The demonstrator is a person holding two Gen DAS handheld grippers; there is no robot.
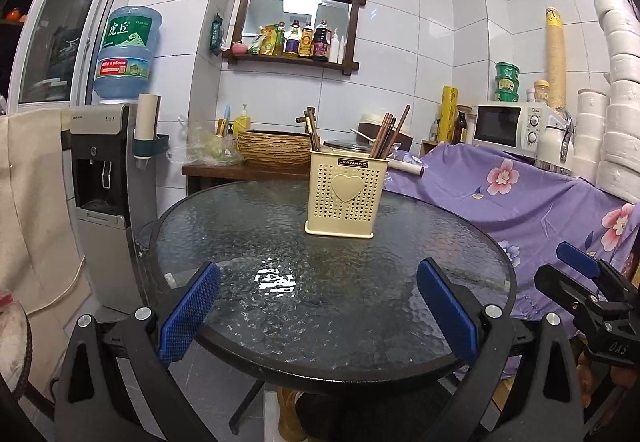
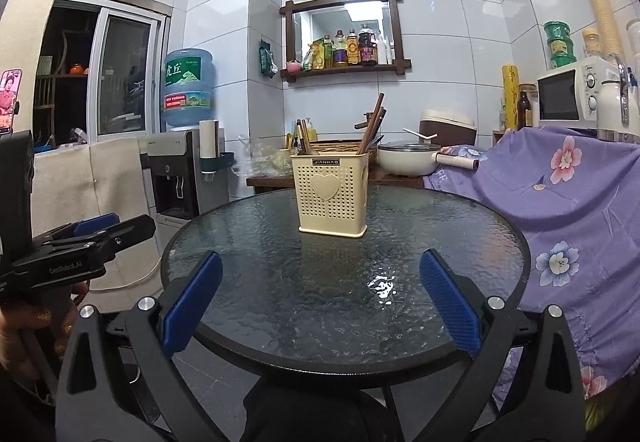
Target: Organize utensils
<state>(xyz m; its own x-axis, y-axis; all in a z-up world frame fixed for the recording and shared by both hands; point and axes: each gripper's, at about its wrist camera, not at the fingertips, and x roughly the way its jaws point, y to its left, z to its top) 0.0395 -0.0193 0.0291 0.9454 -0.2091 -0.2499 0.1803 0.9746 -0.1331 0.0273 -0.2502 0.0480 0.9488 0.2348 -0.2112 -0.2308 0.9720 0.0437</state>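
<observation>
A cream perforated utensil holder (image 1: 345,193) (image 2: 331,193) with a heart on its front stands upright at the far side of the round glass table (image 1: 240,234) (image 2: 440,234). Brown chopsticks (image 1: 386,137) (image 2: 370,129) stick out of its right side, and a few more chopsticks (image 1: 312,131) (image 2: 305,137) lean in its left side. My left gripper (image 1: 320,306) (image 2: 136,224) hovers open over the near table edge, holding nothing. To its right, my right gripper (image 2: 320,298) (image 1: 554,264) is also open with nothing between its fingers. Both are well short of the holder.
A water dispenser (image 1: 104,161) and a beige cloth (image 1: 28,201) stand at the left. A purple floral cloth (image 2: 560,201) covers furniture on the right, with a microwave (image 2: 568,93) behind. A pot (image 2: 404,157) and woven basket (image 1: 276,147) sit on the bench behind the table.
</observation>
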